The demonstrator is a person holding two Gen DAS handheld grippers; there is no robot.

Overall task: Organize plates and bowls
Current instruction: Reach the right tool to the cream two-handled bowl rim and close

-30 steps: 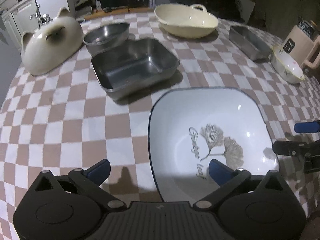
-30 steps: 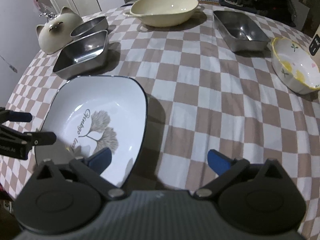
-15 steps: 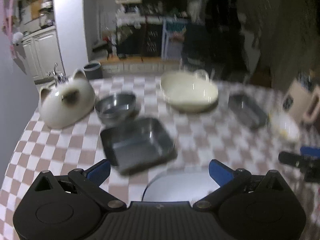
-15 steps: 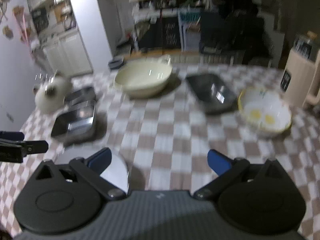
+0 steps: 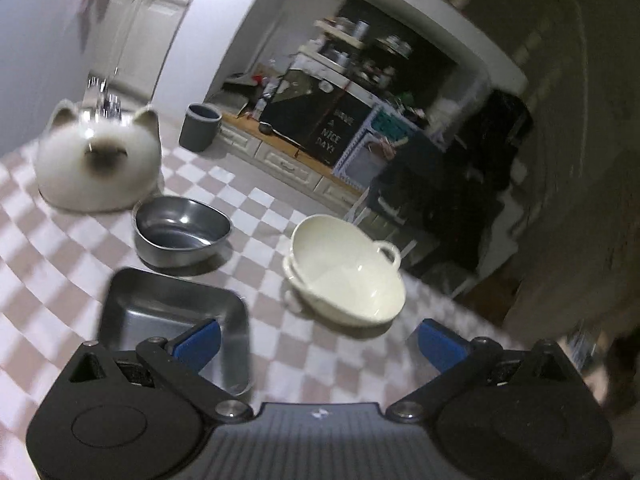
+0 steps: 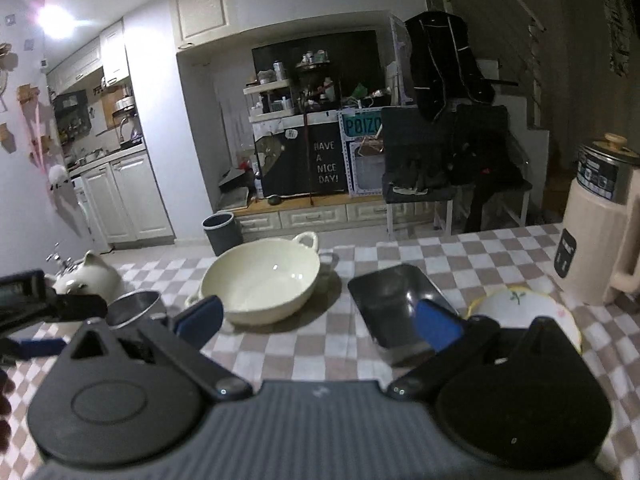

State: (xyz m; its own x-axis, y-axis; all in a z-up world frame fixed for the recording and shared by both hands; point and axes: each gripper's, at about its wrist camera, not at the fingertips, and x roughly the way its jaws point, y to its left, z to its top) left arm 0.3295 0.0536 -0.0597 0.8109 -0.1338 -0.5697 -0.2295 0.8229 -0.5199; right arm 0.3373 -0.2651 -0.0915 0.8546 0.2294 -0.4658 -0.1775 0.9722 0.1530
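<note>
Left wrist view: my left gripper (image 5: 318, 342) is spread and empty above the square steel pan (image 5: 172, 320); I'd lower slowly, straddling one rim before pinching

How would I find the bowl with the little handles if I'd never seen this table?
Look at the checkered table and find its far edge, nearest the cupboard with the "Have a nice day" sign. The cream bowl sits there in the middle, between the round metal bowl and the metal tray. It is the only pale one with a loop handle on each side.
</note>
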